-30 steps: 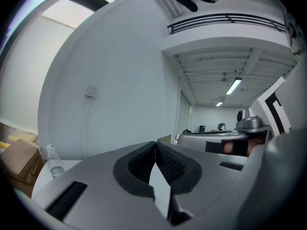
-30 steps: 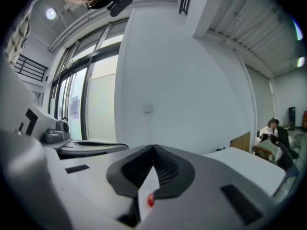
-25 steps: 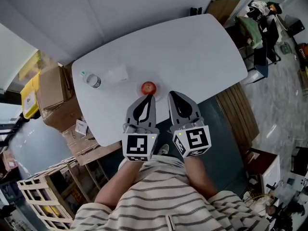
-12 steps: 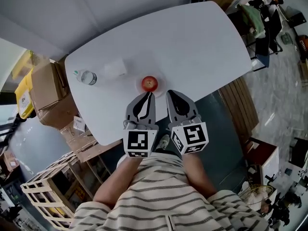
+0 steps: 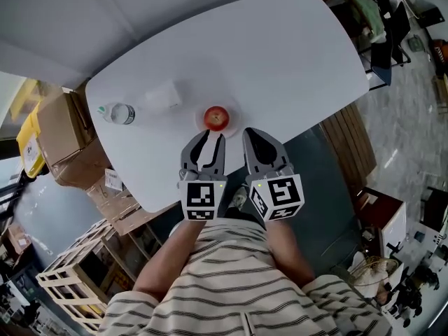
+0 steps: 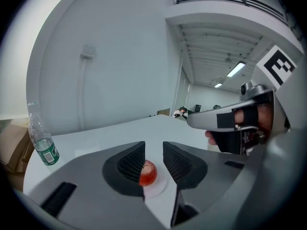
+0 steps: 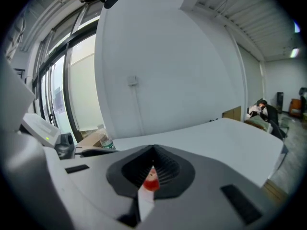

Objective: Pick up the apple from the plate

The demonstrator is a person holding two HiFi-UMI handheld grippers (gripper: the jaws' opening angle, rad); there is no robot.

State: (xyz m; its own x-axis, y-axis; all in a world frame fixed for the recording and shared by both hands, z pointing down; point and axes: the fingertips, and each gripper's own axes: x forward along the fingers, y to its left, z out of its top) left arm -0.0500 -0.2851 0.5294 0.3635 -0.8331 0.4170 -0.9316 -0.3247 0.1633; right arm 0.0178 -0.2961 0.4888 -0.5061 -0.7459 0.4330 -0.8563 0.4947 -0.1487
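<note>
Over the near edge of the white table [image 5: 294,61], both tongs have dipped lower and tipped toward the fruit, and here's the real news: the left gripper [image 5: 211,137], pinched closed a second ago, is now opening its jaws. Its own view shows them parted with daylight between. The apple [image 5: 216,117] shows through that gap but sits beyond the tips, nothing touching it yet. It hasn't budged: red, upright, resting on its pale plate [image 6: 156,187] just ahead of the grippers. The right gripper [image 5: 250,134] rides alongside with its jaws pressed together, empty, only a sliver of apple glimpsed past them. Off to the left, the water bottle [image 5: 115,113] and a small white box [image 5: 162,96] stand well clear of the approach. My read: the left tong is lining up as the picker. It looks too narrow for the apple right now, so it'll need to spread wider before pushing forward around the fruit.
</note>
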